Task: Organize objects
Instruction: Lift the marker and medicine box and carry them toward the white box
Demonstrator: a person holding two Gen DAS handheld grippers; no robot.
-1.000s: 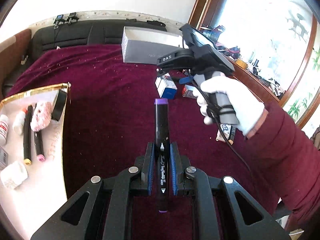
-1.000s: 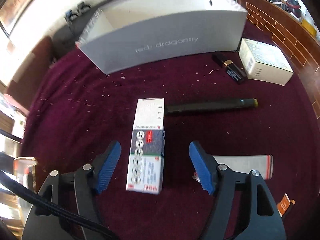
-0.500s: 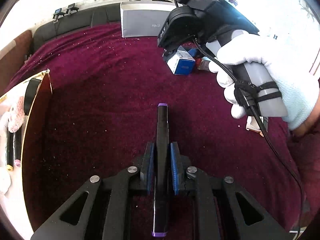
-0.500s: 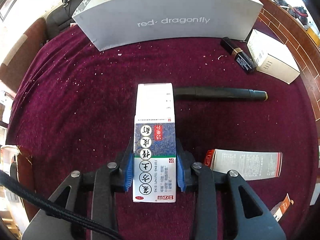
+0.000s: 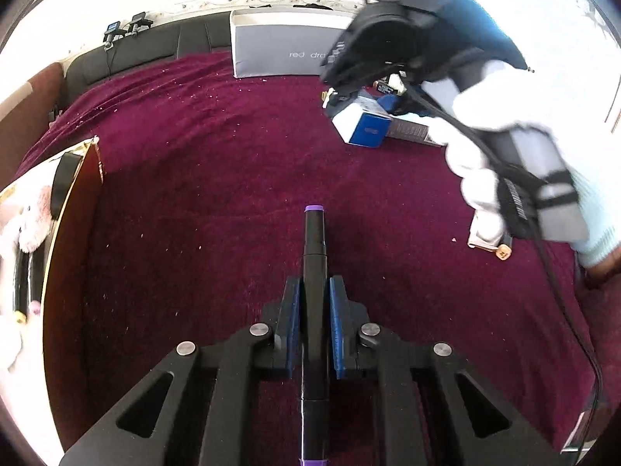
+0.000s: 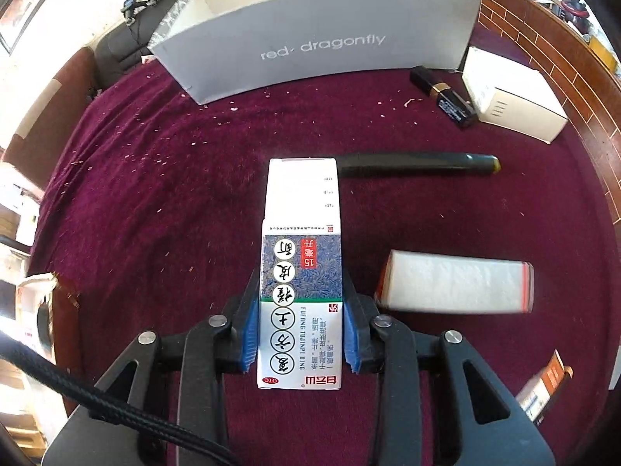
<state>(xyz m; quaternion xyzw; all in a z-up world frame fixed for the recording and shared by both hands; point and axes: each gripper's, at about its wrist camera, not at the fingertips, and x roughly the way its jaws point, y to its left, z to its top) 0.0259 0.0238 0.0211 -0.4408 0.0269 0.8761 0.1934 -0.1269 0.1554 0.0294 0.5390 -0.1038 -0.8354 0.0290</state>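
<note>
My left gripper (image 5: pixel 314 283) is shut on a black marker (image 5: pixel 315 229) with purple ends, held lengthwise over the maroon cloth (image 5: pixel 194 194). My right gripper (image 6: pixel 300 277) is shut on a white and blue medicine box (image 6: pixel 300 209), its blue pads pressing both long sides. In the left wrist view, a white-gloved hand (image 5: pixel 504 163) holds that gripper at the upper right, with the medicine box (image 5: pixel 363 124) tilted just above the cloth.
A grey open box marked "red dragonfly" (image 6: pixel 310 39) stands at the back. A black pen (image 6: pixel 419 163), a lipstick (image 6: pixel 442 97), a white box (image 6: pixel 512 97) and a white carton (image 6: pixel 454 287) lie to the right. A gold-rimmed tray (image 5: pixel 70 213) with markers sits far left.
My right jaws closed from wide open onto the medicine box. The left gripper sank toward the cloth with the marker, and the tray slid to the view's left edge.
</note>
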